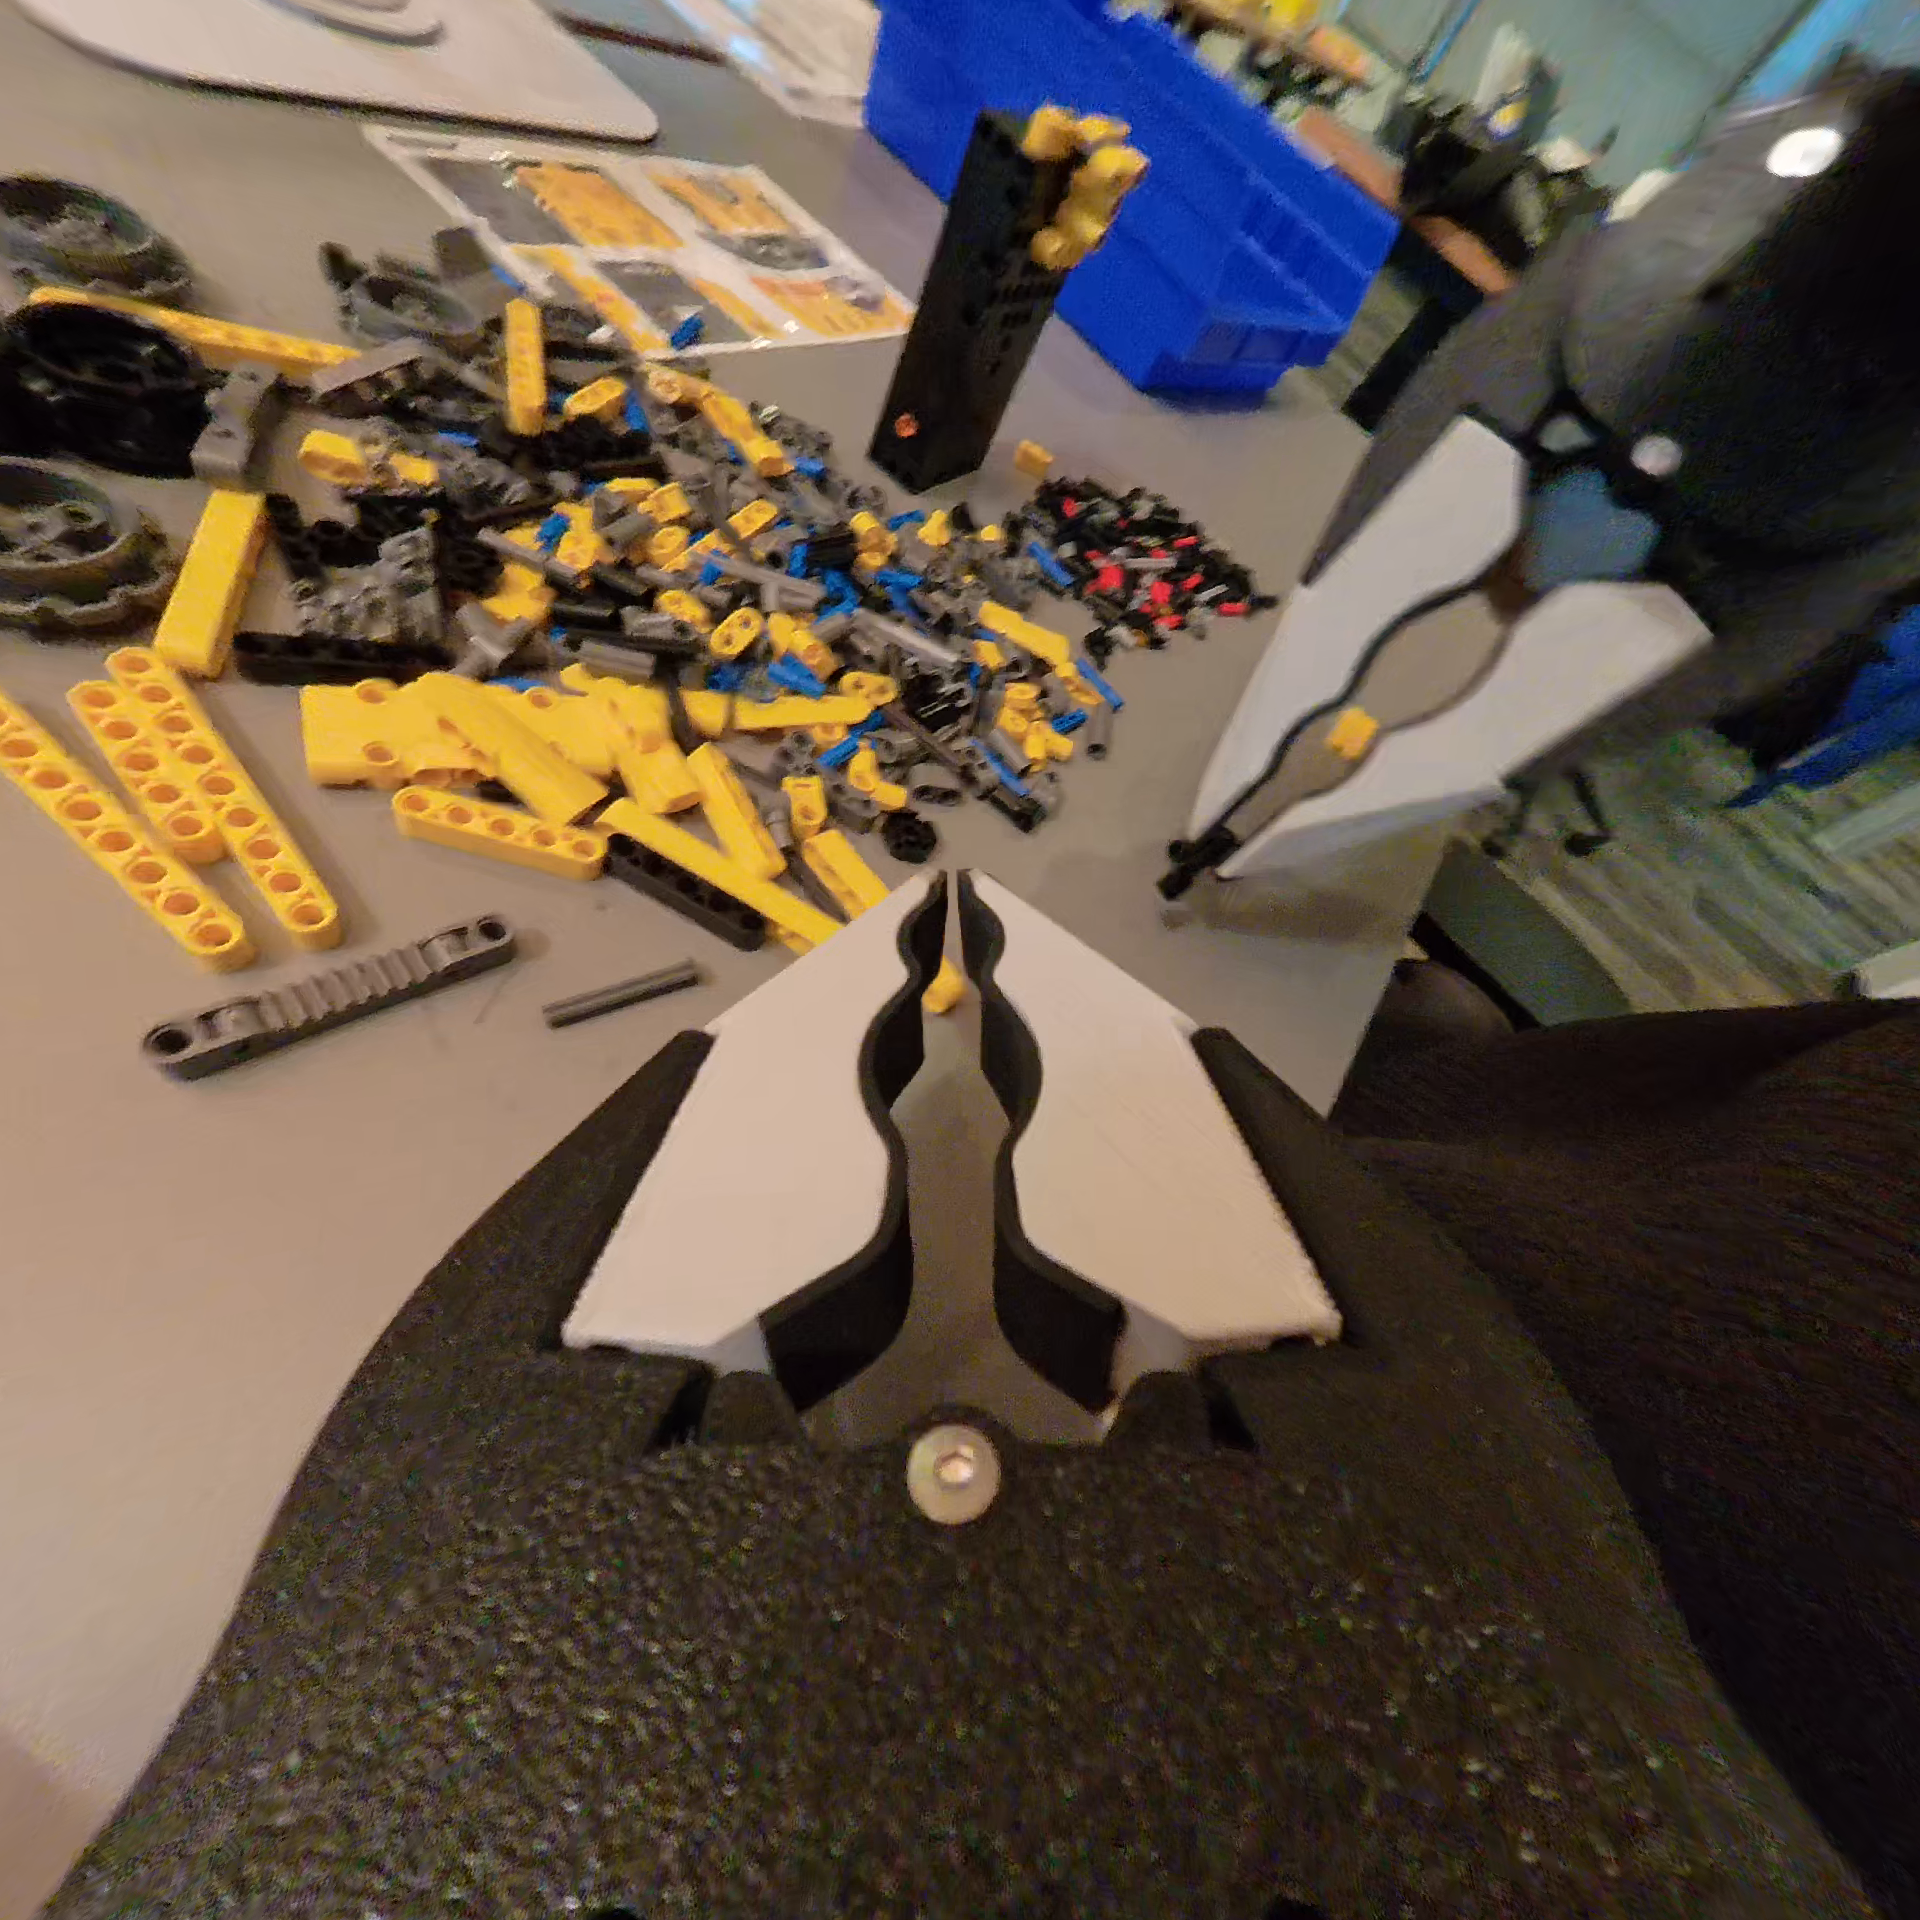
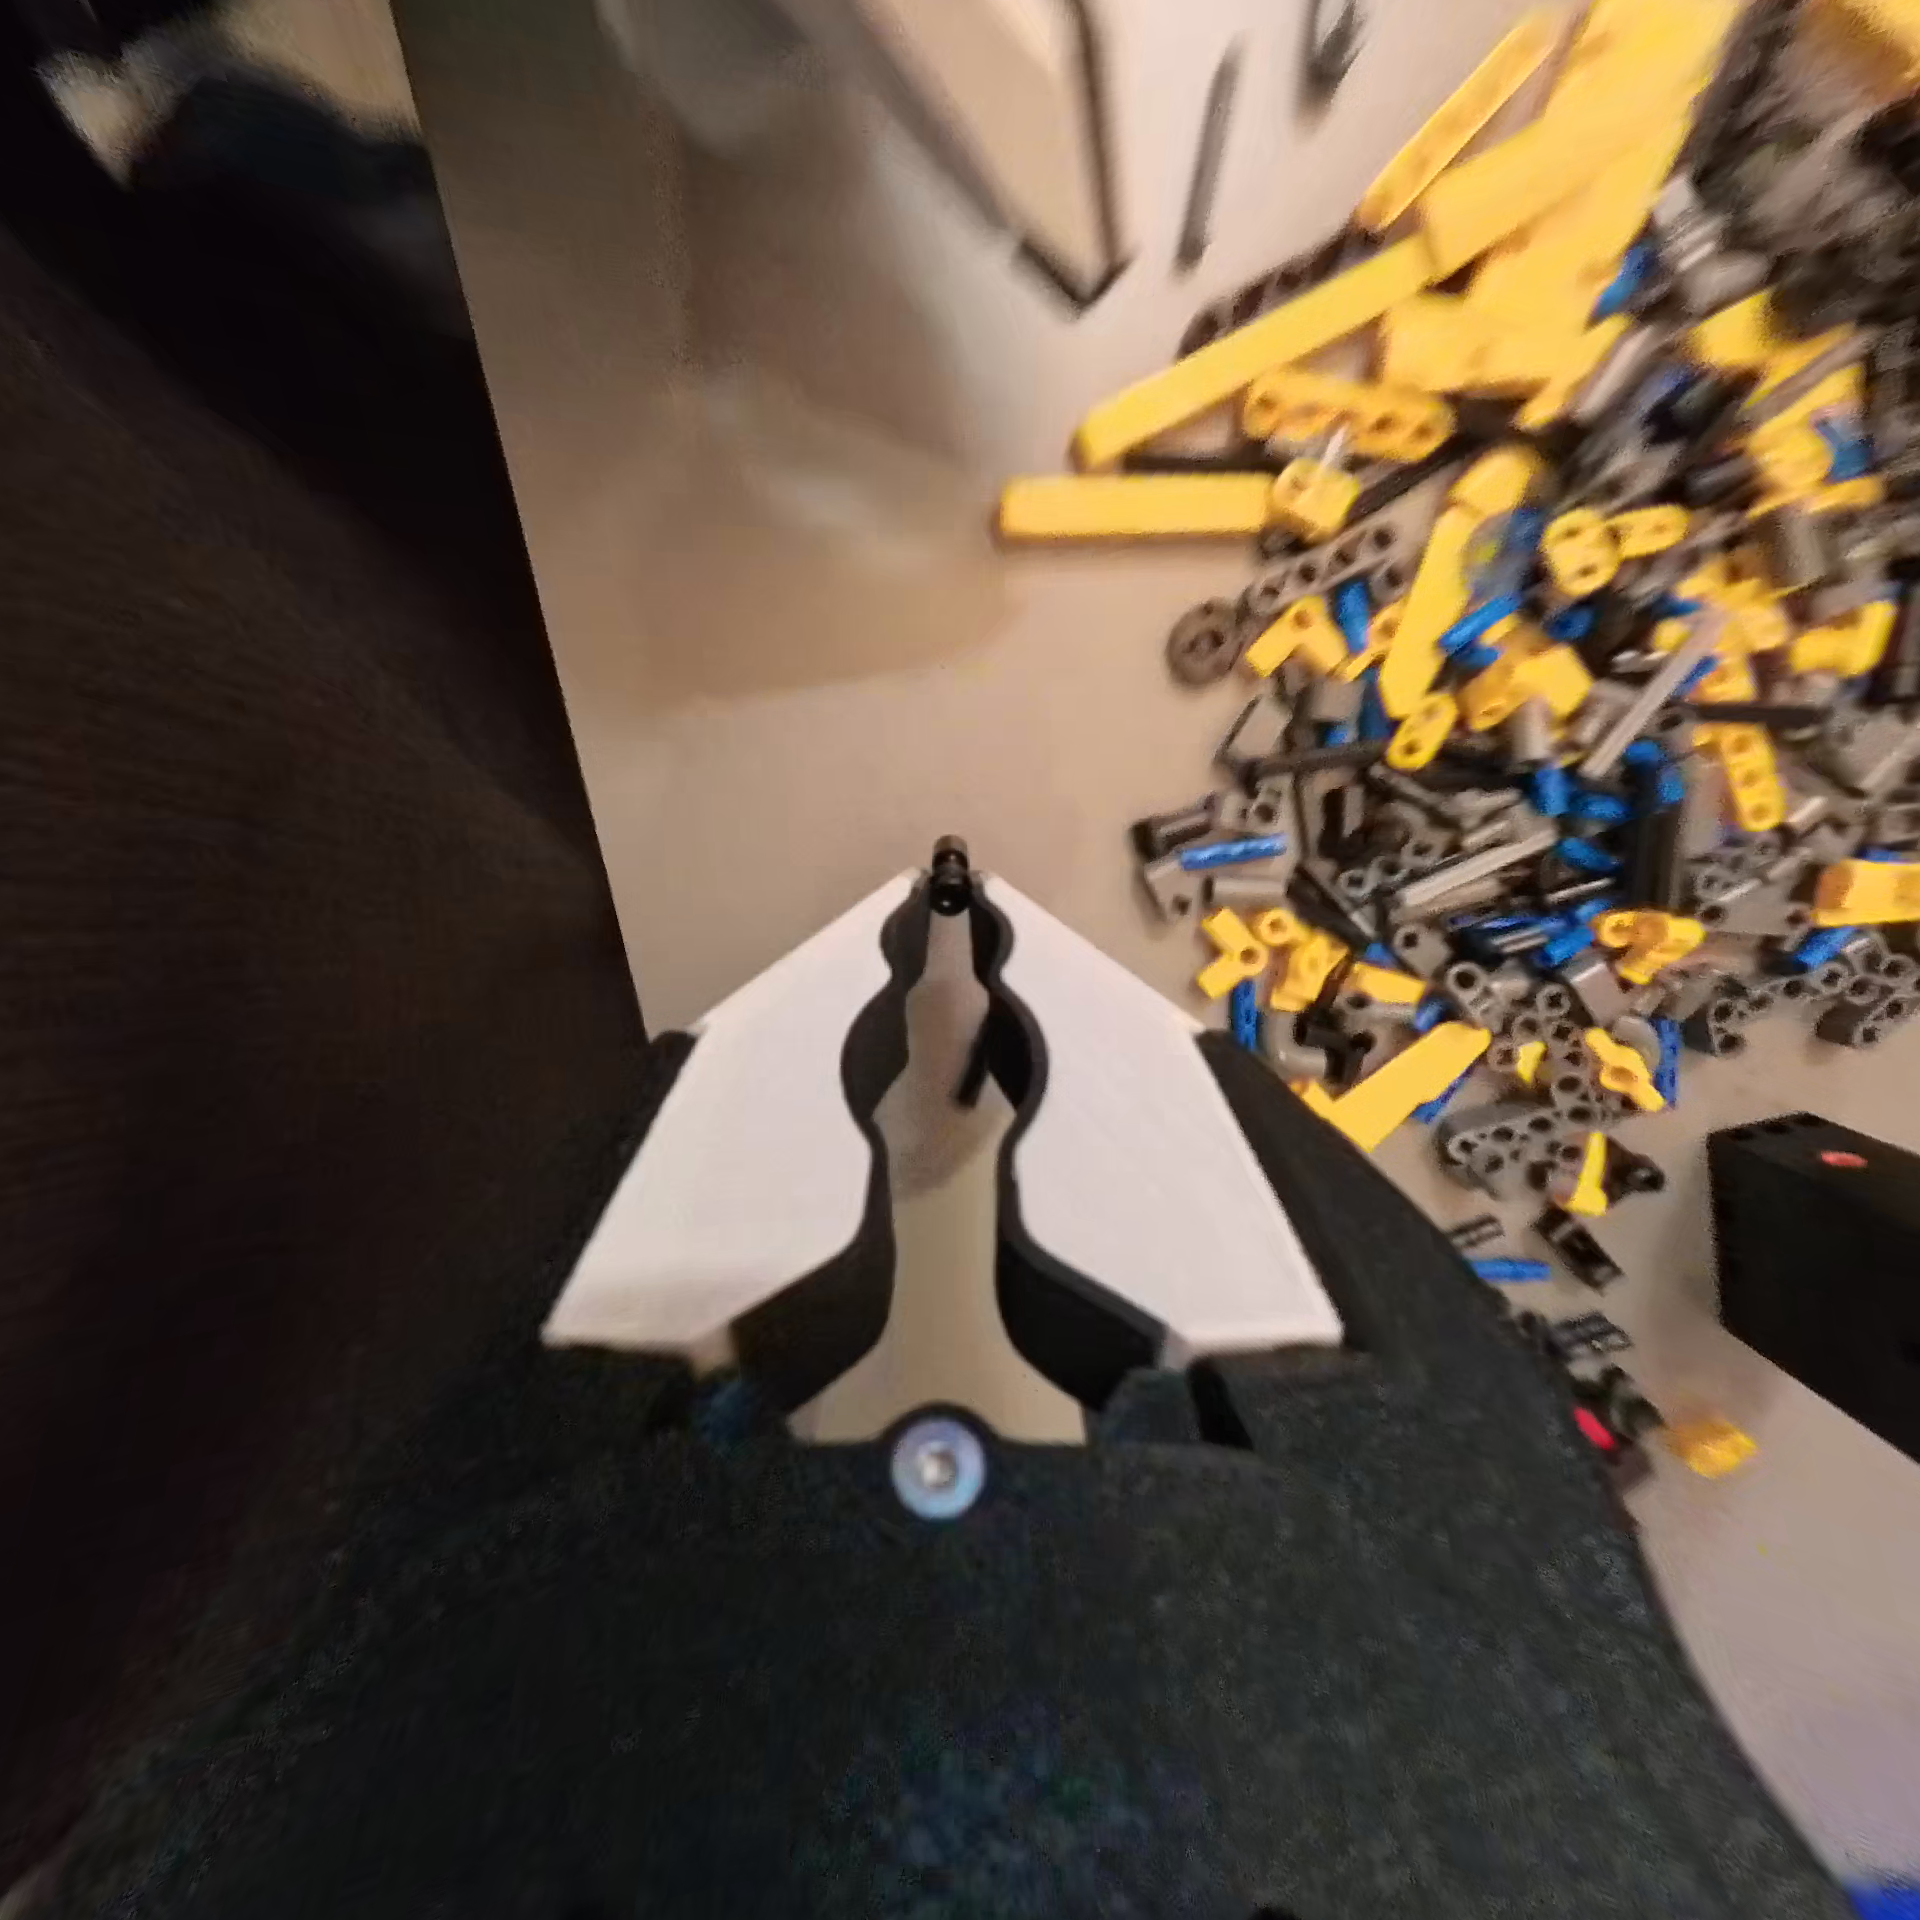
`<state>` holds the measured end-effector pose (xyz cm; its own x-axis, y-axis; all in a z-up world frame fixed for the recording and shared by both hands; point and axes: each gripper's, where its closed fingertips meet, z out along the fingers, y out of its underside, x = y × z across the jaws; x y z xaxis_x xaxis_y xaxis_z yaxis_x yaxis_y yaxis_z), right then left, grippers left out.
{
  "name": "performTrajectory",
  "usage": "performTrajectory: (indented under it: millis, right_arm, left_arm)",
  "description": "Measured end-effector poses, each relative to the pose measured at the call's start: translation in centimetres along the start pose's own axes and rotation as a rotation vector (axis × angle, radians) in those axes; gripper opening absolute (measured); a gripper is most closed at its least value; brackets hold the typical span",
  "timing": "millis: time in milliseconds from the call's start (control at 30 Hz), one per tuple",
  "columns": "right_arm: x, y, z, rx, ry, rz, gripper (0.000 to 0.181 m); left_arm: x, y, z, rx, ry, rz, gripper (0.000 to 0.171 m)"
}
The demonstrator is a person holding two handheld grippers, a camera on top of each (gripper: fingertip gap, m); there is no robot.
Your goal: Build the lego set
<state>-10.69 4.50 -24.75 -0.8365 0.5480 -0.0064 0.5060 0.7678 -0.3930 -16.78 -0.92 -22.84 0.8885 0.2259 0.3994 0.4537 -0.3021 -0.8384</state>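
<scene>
My left gripper (image 1: 951,883) is shut, its tips almost touching and nothing visible between them. It hovers over the near edge of a pile of yellow, black, grey and blue building parts (image 1: 665,644). A small yellow piece (image 1: 943,994) shows through the gap behind the fingers. My right gripper (image 2: 948,883) is shut on a small black pin (image 2: 948,871) that sticks out past its tips. It also shows in the left wrist view (image 1: 1195,868), low over the grey table (image 1: 312,1247) to the right of the pile. The pile lies to its right in the right wrist view (image 2: 1558,727).
A tall black block (image 1: 971,312) with yellow parts on top stands behind the pile; it also shows in the right wrist view (image 2: 1818,1247). A grey toothed rack (image 1: 332,992) and a dark axle (image 1: 620,992) lie loose. Black wheels (image 1: 83,384), printed sheets (image 1: 665,239), a blue bin (image 1: 1122,208) and dark fabric (image 1: 1662,1351) surround them. Spacing between my two grippers at the tips: around 9 centimetres. The right gripper is farther from the dark axle (image 1: 620,992), some 15 centimetres, than the left, some 7 centimetres.
</scene>
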Motion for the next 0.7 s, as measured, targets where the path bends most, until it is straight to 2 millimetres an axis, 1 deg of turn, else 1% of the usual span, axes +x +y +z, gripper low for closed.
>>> performTrajectory:
  millis: [67,167,200,267,367,433,467,500,533,700]
  right_arm:
    - [0.2,-2.1,-1.5,0.220,-0.030,0.095,0.006]
    - [-0.3,-4.2,-3.8,0.518,-0.113,0.232,0.006]
    - [-0.6,-4.7,-4.5,0.606,-0.135,0.249,0.006]
    - [-1.6,-5.2,-5.4,0.728,-0.148,0.223,0.005]
    - [-2.6,-5.2,-5.8,0.804,-0.092,0.119,0.005]
    - [-2.9,-5.0,-6.0,0.825,-0.063,0.084,0.005]
    - [-3.1,-4.9,-6.1,0.839,-0.073,0.077,0.006]
    - [-3.3,-4.9,-6.4,0.858,-0.091,0.078,0.005]
    - [-3.5,-4.9,-6.6,0.877,-0.108,0.082,0.005]
    - [-3.6,-4.1,-6.6,0.883,-0.086,0.054,0.006]
  left_arm:
    - [1.5,-0.6,-0.3,0.048,0.101,0.006,0.007]
    - [4.6,-1.5,-0.8,0.127,0.318,-0.063,0.018]
    - [5.6,-1.6,-0.8,0.135,0.396,-0.109,0.022]
    - [7.1,-1.6,-0.6,0.134,0.528,-0.223,0.025]
    - [9.0,-2.2,-0.8,0.154,0.715,-0.379,0.026]
    - [10.1,-2.2,-1.0,0.142,0.819,-0.444,0.024]
    - [10.4,-2.1,-0.9,0.127,0.843,-0.466,0.021]
    - [10.5,-2.0,-0.8,0.119,0.844,-0.476,0.011]
    - [10.7,-2.0,-0.8,0.125,0.849,-0.471,0.007]
    - [11.1,-1.6,-0.3,0.099,0.826,-0.436,0.006]
